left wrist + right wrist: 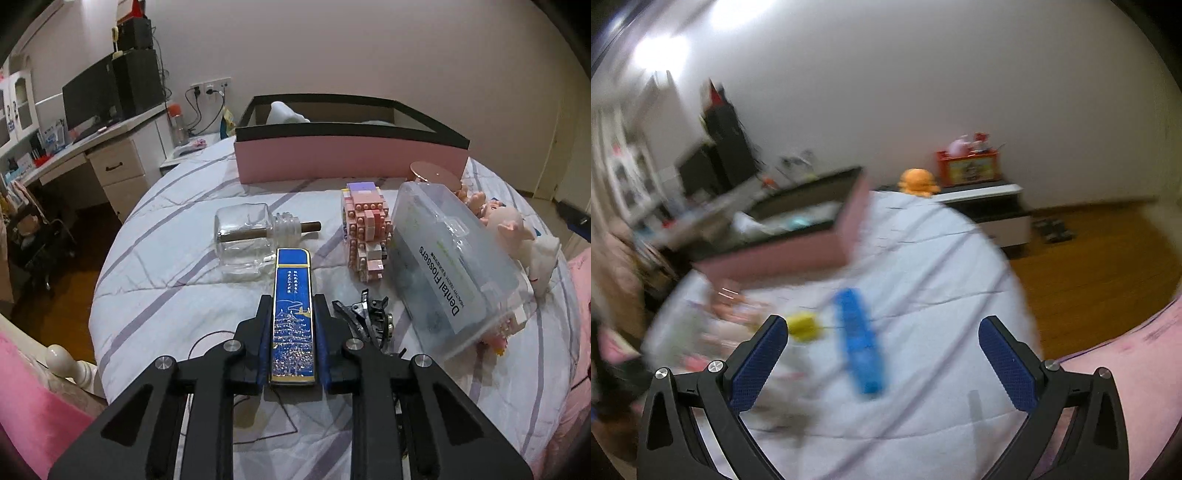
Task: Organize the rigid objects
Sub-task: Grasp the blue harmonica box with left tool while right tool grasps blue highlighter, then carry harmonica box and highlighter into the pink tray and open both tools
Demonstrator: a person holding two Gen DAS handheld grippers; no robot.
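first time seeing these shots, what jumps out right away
The flat blue-and-gold decorated case catches the eye first: the left gripper is shut on it, low and centre over the striped white bedspread. Behind it stand a big pink open box with a black rim and, to the right, a clear plastic "Dental Flossers" tub. In the blurred right wrist view, the right gripper is open and holds nothing.

left gripper (293,306): clamped, pitched down | right gripper (882,328): jaws spread wide

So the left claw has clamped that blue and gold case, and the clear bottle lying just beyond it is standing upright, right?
Not quite: the clear bottle lies on its side, as the left wrist view shows. The left gripper is indeed shut on the blue and gold case.
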